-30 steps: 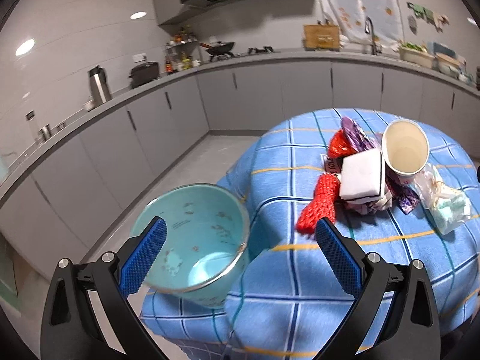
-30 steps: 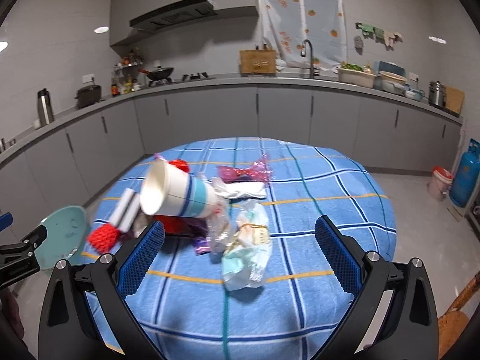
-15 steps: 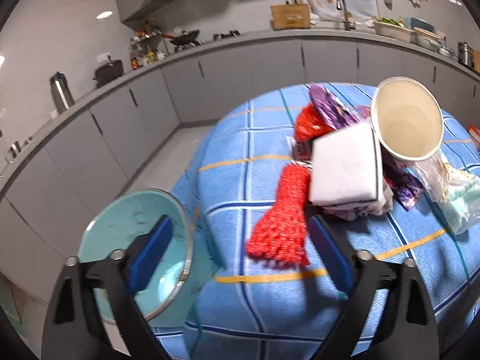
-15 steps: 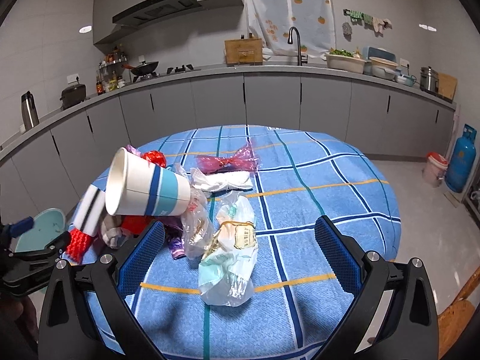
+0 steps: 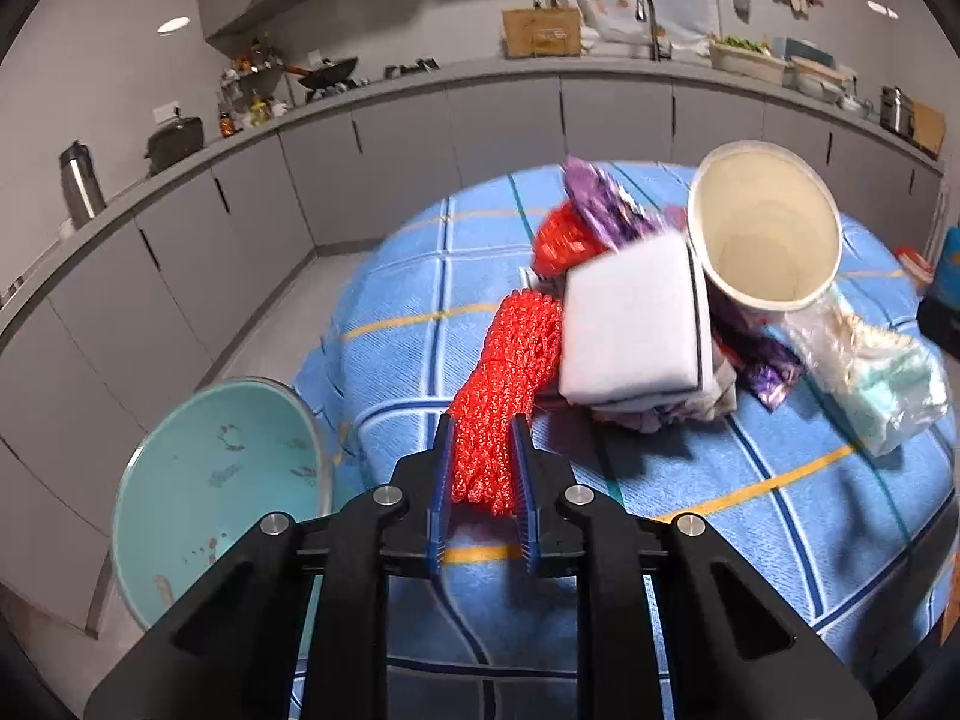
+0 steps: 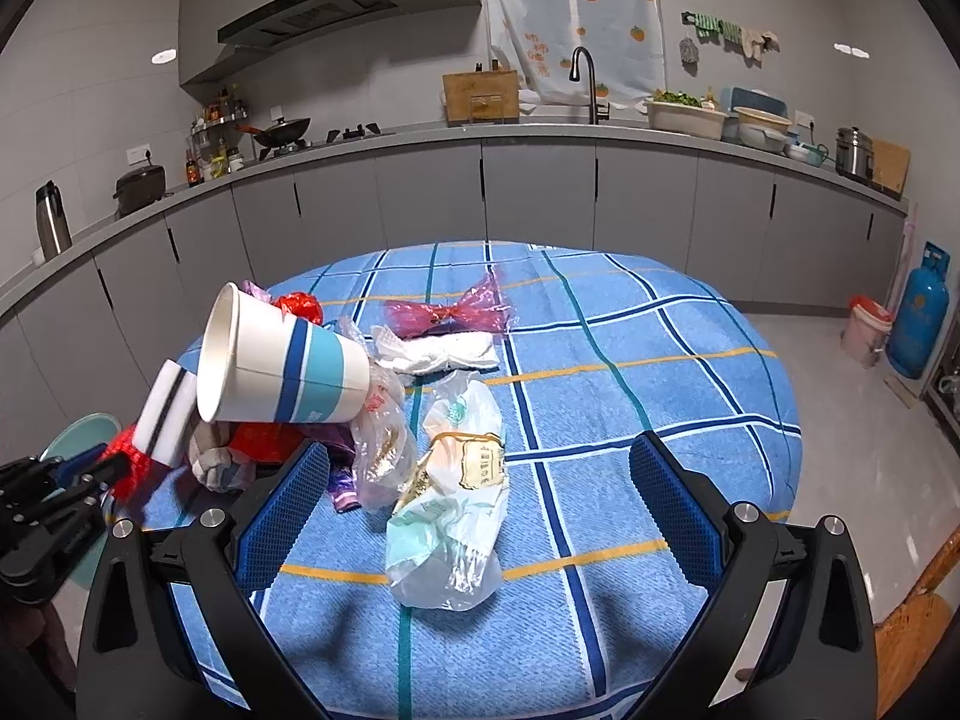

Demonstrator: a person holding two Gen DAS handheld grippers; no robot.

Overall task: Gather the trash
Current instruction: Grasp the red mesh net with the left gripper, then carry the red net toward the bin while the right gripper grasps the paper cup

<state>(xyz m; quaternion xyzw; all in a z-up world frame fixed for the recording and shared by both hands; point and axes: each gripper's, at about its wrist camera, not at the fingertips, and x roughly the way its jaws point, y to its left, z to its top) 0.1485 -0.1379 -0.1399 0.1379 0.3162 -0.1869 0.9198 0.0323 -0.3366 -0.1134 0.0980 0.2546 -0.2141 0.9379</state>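
Left tongs (image 5: 483, 468) closing on the near end of the red mesh net (image 5: 510, 372), beside the white sponge block (image 5: 630, 318) on the bench (image 5: 750, 510), right tongs (image 6: 474, 504) gaping empty; pick step, next likely lift it clear and over the teal bin (image 5: 222, 492) beside the bench.

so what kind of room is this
A home kitchen, most likely: a range hood hangs over a stove with a wok, a sink faucet stands on the long grey counter, and a gas cylinder sits on the floor.
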